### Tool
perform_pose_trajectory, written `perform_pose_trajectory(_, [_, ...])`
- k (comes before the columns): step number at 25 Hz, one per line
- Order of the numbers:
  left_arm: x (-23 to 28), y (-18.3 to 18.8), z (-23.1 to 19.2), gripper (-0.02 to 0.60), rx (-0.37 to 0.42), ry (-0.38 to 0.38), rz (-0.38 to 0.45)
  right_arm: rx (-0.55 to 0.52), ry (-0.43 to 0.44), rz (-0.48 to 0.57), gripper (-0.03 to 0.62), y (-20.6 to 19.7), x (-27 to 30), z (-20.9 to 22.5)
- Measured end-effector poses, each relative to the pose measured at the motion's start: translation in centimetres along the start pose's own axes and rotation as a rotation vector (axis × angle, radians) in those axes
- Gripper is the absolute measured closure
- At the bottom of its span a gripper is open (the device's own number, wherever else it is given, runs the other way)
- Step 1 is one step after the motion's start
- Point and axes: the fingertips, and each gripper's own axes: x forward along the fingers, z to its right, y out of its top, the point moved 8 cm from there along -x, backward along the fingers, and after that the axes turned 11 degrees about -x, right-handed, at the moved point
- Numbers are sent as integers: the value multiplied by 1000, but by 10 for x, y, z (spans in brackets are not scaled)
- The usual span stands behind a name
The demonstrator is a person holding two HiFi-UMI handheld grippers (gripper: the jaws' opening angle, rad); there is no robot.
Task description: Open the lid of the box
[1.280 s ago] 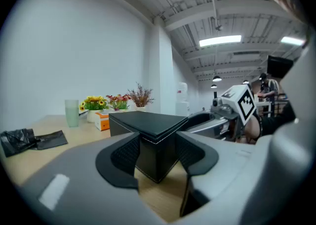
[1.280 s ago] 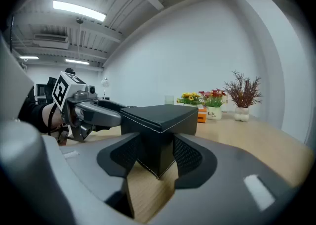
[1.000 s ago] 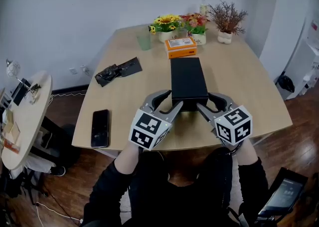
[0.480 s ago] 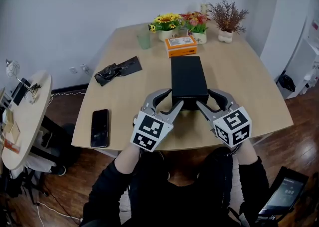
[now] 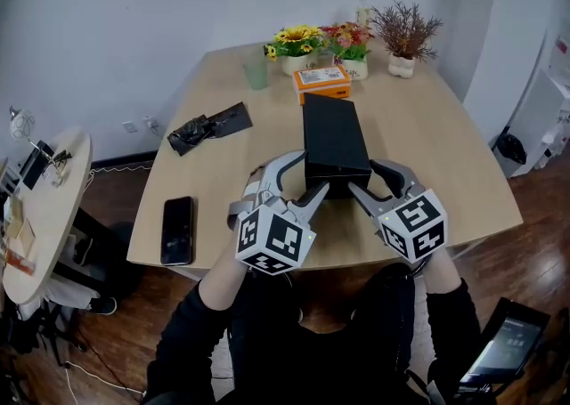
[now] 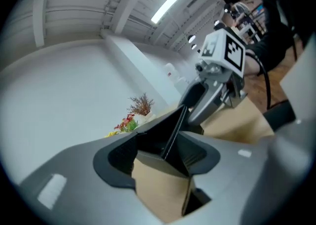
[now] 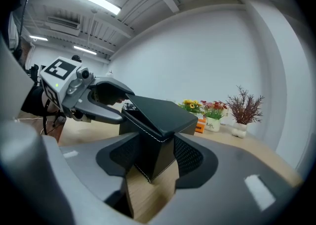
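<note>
Black box [image 7: 150,157], white-stitched lid [image 7: 165,112] tilted ajar

Showing matt black, leather-like covering with pale stitching on box [image 5: 335,141]; displaying smooth, light wood grain on table [image 5: 436,154]; gleaming glossy black on phone [image 5: 178,229]; appearing crinkled, possibly plastic film, on black bag [image 5: 209,127].

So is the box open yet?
Partly. Done: the lid of the black box is tipped up on the side of the left gripper, showing a gap. In hand: both grippers' jaws are opening, the right gripper around the box's near corner. Still to do: swinging the lid fully open.
</note>
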Motion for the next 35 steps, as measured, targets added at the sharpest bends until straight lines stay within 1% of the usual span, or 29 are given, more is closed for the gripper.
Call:
perform_pose_trajectory(1, [-2,6,-4,341,-84,-39,38,-4,4,-2,373,0,0,0])
perform_pose_trajectory(3, [-5,18,-15,337,-306,-141,131,-21,8,-15,372,0,-1,1])
perform_pose_trajectory(4, [-5,23,-19,337,-392,-184,166,-44,-2,-28,372,0,-3,1])
perform_pose_trajectory(5, [-4,28,-22,337,-439,-214,187,-77,-29,-38,373,2,-8,1])
perform_pose_trajectory(6, [-4,33,-23,337,-448,-228,195,-116,-76,-36,373,7,-16,1])
perform_pose_trajectory(8, [-2,41,-23,337,-407,-228,197,-212,-184,5,390,29,-32,-1])
perform_pose_trajectory(9, [-1,45,-23,337,-390,-225,200,-278,-220,26,391,42,-37,-5])
perform_pose_trajectory(10, [0,48,-23,337,-390,-224,207,-357,-244,35,395,55,-39,-11])
perform_pose_trajectory(12, [1,51,-24,337,-442,-233,231,-530,-305,34,412,72,-34,-25])
perform_pose_trajectory(13, [2,53,-25,339,-484,-243,245,-616,-356,20,444,75,-28,-31])
perform_pose_trajectory(14, [2,55,-24,339,-525,-255,258,-702,-412,-11,461,74,-22,-36])
perform_pose_trajectory(15, [2,57,-23,339,-557,-266,270,-773,-460,-47,465,71,-16,-38])
perform_pose_trajectory(16, [2,58,-23,340,-575,-274,279,-812,-491,-74,469,68,-11,-40])
perform_pose_trajectory(17, [2,60,-22,341,-581,-277,284,-812,-506,-87,477,67,-8,-40])
perform_pose_trajectory(19, [2,60,-22,341,-574,-280,283,-759,-516,-91,495,66,-4,-40])
perform_pose_trajectory(20, [2,59,-22,342,-573,-286,281,-742,-520,-95,515,66,-2,-40])
perform_pose_trajectory(23, [1,56,-17,351,-589,-315,274,-743,-520,-105,546,64,0,-41])
perform_pose_trajectory(24, [0,54,-16,351,-583,-309,276,-740,-513,-105,549,64,0,-42])
perform_pose_trajectory(25, [-4,52,-17,359,-566,-287,280,-734,-503,-105,554,63,0,-42])
perform_pose_trajectory(27, [-17,48,-21,384,-498,-205,290,-722,-488,-109,563,62,0,-43])
perform_pose_trajectory(28, [-24,45,-23,390,-448,-154,282,-718,-483,-112,566,60,0,-43])
perform_pose_trajectory(29, [-30,42,-25,393,-384,-104,253,-714,-481,-113,570,59,-1,-43])
perform_pose_trajectory(30, [-32,37,-23,397,-300,-65,197,-709,-482,-113,573,58,-1,-42])
perform_pose_trajectory(31, [-31,31,-19,397,-202,-46,121,-704,-485,-111,574,57,-2,-41])
perform_pose_trajectory(33, [-18,18,1,397,1,-62,-31,-694,-496,-105,576,56,-3,-39])
perform_pose_trajectory(34, [-11,13,11,397,86,-72,-83,-687,-499,-103,576,56,-3,-39])
perform_pose_trajectory(35, [-5,11,19,397,158,-67,-115,-680,-499,-101,576,56,-3,-39])
